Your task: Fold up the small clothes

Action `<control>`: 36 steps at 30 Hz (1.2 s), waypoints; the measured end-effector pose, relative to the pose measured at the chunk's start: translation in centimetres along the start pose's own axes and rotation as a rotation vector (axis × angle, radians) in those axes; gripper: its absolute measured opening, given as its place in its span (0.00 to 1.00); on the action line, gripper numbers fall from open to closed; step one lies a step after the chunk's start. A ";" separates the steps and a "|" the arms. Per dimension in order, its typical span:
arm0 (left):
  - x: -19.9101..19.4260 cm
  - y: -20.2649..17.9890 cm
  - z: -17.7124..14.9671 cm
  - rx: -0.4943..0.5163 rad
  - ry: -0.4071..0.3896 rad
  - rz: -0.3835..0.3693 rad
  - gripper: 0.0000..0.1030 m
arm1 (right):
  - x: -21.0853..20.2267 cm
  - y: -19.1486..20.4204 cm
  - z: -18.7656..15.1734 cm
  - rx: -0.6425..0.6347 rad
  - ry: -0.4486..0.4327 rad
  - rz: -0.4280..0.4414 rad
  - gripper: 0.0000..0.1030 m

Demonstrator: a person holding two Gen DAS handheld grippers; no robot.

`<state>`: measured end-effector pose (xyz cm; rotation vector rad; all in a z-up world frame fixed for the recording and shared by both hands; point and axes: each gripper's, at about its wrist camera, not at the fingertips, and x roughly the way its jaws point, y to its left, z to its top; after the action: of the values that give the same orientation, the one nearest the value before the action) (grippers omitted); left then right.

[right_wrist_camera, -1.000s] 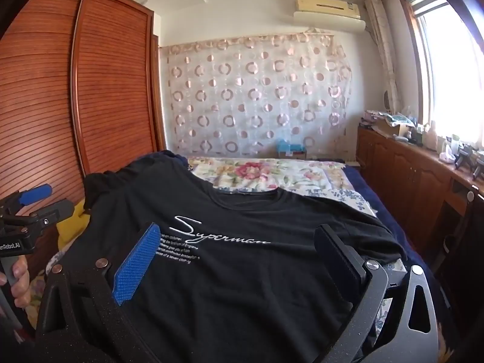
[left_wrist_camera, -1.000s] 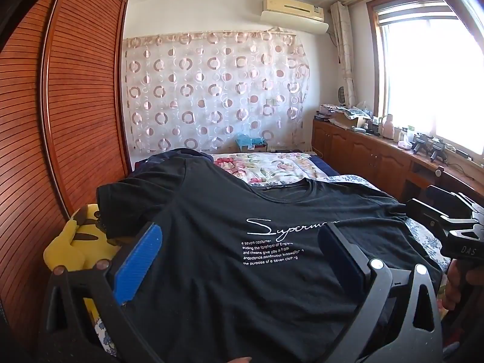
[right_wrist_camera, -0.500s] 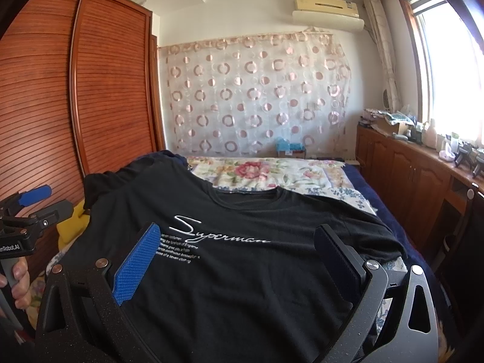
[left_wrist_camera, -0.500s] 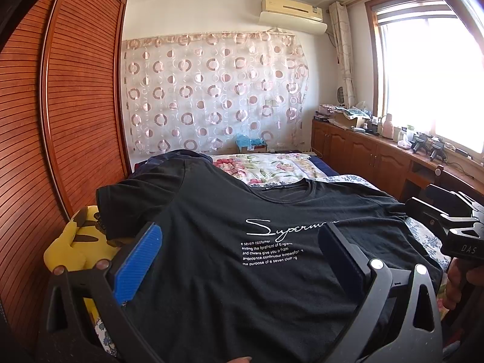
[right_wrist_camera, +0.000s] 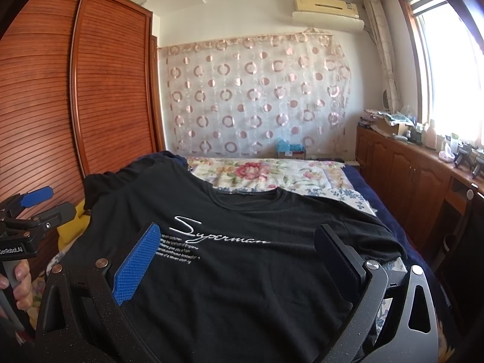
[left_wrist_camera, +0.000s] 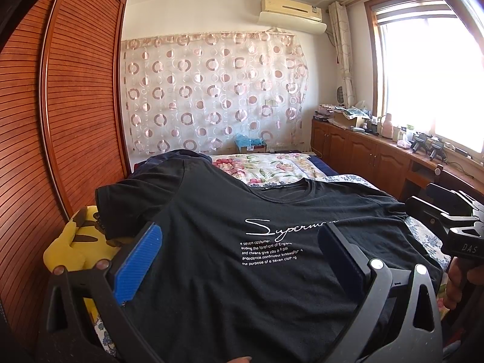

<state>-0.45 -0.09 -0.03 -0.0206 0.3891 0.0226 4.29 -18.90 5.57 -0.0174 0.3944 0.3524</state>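
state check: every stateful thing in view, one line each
black T-shirt: spread flat on the bed, print side up, unfolded
left gripper: open, holding nothing
right gripper: open, holding nothing
yellow plush toy: lying at the bed's edge, partly under the shirt's sleeve
wardrobe doors: shut
circle-pattern curtain: drawn across the wall
floral bedsheet: laid out beyond the shirt

Black printed T-shirt (left_wrist_camera: 257, 260), flat, front up

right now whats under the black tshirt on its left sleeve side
A yellow plush toy pokes out from under the black t-shirt sleeve, beside the wooden wardrobe. Floral bedding shows beyond the collar. Whatever lies beneath the shirt's middle is covered.
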 end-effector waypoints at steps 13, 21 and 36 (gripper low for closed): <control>-0.1 -0.4 0.2 0.007 -0.006 -0.002 1.00 | 0.0 0.0 0.1 -0.001 -0.001 0.001 1.00; -0.2 -0.5 0.3 0.008 -0.008 -0.001 1.00 | -0.3 0.2 0.3 -0.001 -0.003 0.000 1.00; -0.3 -0.7 0.4 0.010 -0.010 -0.003 1.00 | -0.3 0.4 0.4 -0.001 -0.003 0.000 1.00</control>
<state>-0.57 -0.78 0.47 -0.0112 0.3787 0.0183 4.00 -18.59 6.10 -0.0181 0.3910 0.3525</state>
